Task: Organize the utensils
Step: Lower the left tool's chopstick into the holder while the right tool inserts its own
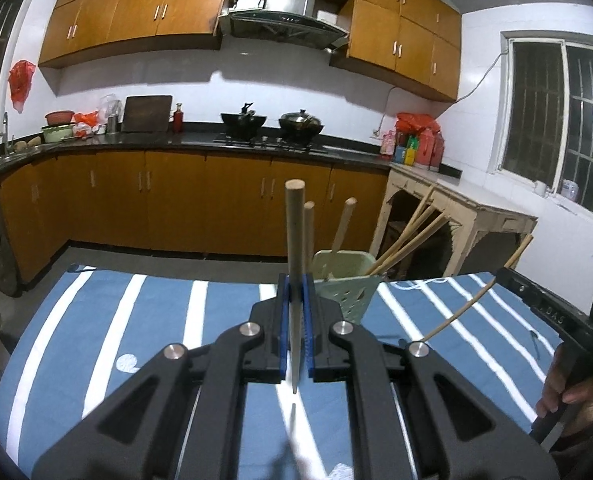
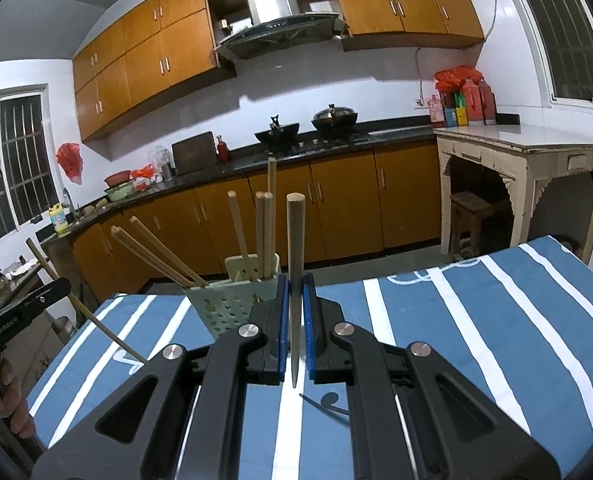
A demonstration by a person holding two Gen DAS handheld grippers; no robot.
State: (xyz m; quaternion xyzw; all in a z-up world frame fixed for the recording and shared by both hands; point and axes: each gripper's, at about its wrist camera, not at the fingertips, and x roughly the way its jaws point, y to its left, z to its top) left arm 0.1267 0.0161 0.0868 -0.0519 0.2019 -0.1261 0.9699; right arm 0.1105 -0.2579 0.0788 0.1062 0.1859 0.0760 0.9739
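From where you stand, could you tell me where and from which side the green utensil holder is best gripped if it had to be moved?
Probably by its upper rim, from above. The green utensil holder stands upright on the striped cloth, its walls wide and tapering, so the thin rim suits narrow jaws better. Take the bare near edge, since the chopsticks lean out elsewhere. Both grippers, left and right, already hold a chopstick each.

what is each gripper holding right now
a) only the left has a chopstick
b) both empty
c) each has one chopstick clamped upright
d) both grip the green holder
c: the left gripper is closed on a chopstick standing upright between its blue pads, and the right gripper clamps its own chopstick the same way; the green holder stands apart on the striped cloth.
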